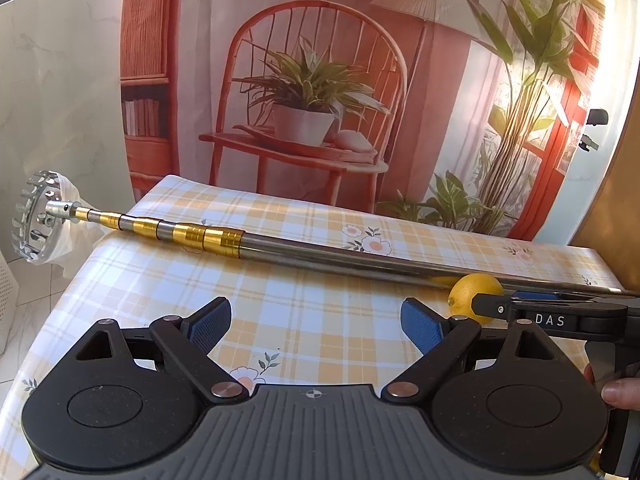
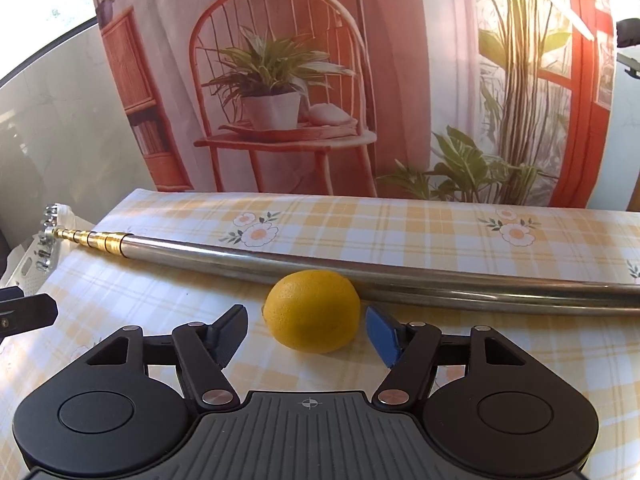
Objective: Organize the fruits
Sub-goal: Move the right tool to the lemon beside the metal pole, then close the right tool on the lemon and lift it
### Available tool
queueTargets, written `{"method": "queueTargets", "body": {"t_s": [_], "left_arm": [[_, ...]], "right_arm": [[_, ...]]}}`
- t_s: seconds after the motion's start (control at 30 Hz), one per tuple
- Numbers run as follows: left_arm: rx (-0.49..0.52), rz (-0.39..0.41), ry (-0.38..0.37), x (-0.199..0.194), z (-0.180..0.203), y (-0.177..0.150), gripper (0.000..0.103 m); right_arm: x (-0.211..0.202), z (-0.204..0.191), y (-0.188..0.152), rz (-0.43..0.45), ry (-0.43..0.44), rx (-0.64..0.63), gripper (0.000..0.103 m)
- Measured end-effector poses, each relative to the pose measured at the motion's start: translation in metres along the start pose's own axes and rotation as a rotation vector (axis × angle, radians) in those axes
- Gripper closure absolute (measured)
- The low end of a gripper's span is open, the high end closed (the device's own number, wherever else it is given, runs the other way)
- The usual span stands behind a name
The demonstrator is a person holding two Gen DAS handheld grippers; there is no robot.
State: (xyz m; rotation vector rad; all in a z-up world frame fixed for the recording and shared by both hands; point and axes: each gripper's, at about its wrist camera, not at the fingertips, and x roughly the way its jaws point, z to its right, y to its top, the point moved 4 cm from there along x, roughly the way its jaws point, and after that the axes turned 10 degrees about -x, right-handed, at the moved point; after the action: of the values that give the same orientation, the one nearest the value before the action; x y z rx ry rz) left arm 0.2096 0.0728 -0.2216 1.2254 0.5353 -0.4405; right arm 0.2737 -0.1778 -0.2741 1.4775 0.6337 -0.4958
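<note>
Round, dimpled yellow lemon [image 2: 312, 311] resting on the glossy checked floral tablecloth [image 2: 400, 220], just beside a smooth steel telescopic pole [image 2: 360, 270] with ribbed gold collars and a toothed ring head. Right gripper [image 2: 306, 334] spread wide — blue textured pads flanking the lemon, apart from it. Left gripper [image 1: 316, 322] likewise wide, holding nothing, over bare cloth.

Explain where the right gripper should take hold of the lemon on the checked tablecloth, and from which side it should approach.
Probably grip the lemon across its rounded middle, coming straight forward from the near side. The right gripper is already open with a pad on either flank. The steel pole lies close behind the lemon, seemingly touching it, so an approach from the far side is blocked.
</note>
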Motion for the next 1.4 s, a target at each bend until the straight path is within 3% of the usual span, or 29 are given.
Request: {"method": "queueTargets", "body": {"t_s": [0.77, 1.07, 1.4], "left_arm": [[-0.016, -0.043, -0.009, 0.014, -0.004, -0.013, 0.010], [0.007, -0.055, -0.007, 0.007, 0.000, -0.015, 0.010], [0.053, -0.081, -0.004, -0.013, 0.013, -0.025, 0.010]], "right_arm": [[0.031, 0.007, 0.009, -0.105, 0.024, 0.071, 0.046], [0.013, -0.001, -0.001, -0.130, 0.050, 0.036, 0.047], [-0.044, 0.003, -0.023, -0.077, 0.101, 0.067, 0.047]]}}
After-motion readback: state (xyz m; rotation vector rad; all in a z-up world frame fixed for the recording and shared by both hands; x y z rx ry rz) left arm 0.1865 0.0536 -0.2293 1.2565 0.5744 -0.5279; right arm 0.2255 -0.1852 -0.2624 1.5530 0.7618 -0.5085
